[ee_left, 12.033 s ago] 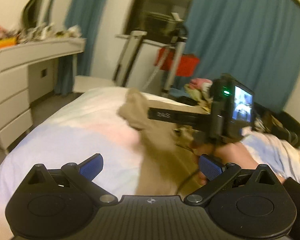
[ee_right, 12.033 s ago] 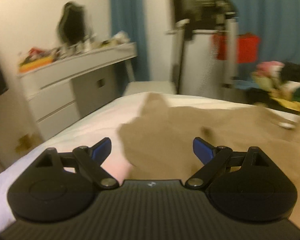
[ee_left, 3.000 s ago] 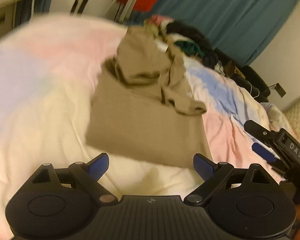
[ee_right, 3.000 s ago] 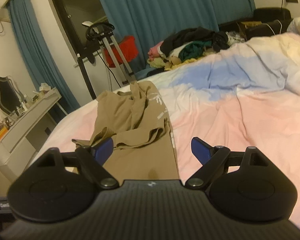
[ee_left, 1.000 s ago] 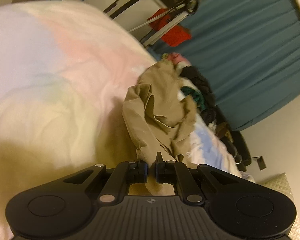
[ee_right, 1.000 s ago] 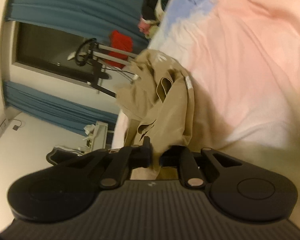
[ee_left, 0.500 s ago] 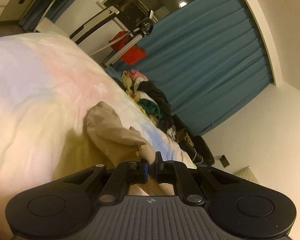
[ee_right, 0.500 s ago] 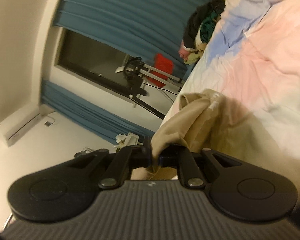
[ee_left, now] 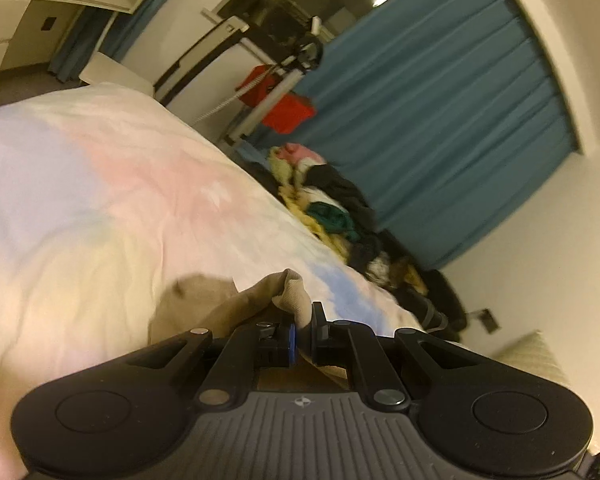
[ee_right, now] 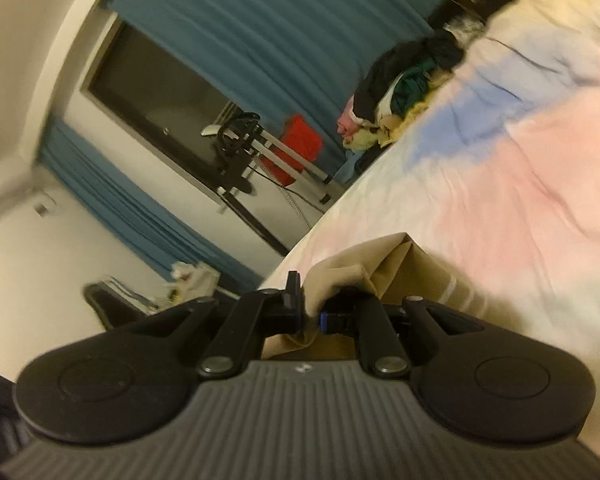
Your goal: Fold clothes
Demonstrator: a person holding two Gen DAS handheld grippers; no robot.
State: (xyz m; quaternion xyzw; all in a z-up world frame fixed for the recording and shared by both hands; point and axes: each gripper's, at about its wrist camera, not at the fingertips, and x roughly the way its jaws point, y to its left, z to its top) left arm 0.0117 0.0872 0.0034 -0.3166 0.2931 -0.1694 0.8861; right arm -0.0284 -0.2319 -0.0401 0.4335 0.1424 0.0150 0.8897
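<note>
Pastel bedding (ee_left: 100,208) carries the tan garment (ee_left: 204,300), soft, light and probably floppy, both left tongs (ee_left: 304,334) and right tongs (ee_right: 310,312) clamped on its bunched edge, best gripped at corners.

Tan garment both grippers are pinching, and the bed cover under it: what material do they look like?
Tan garment: thin, soft woven or knit cloth, matte; it bunches into limp folds in the left gripper and the right gripper. Bed cover: soft matte fabric, likely cotton, pastel-dyed, finely wrinkled. Exact fibres can't be told.
</note>
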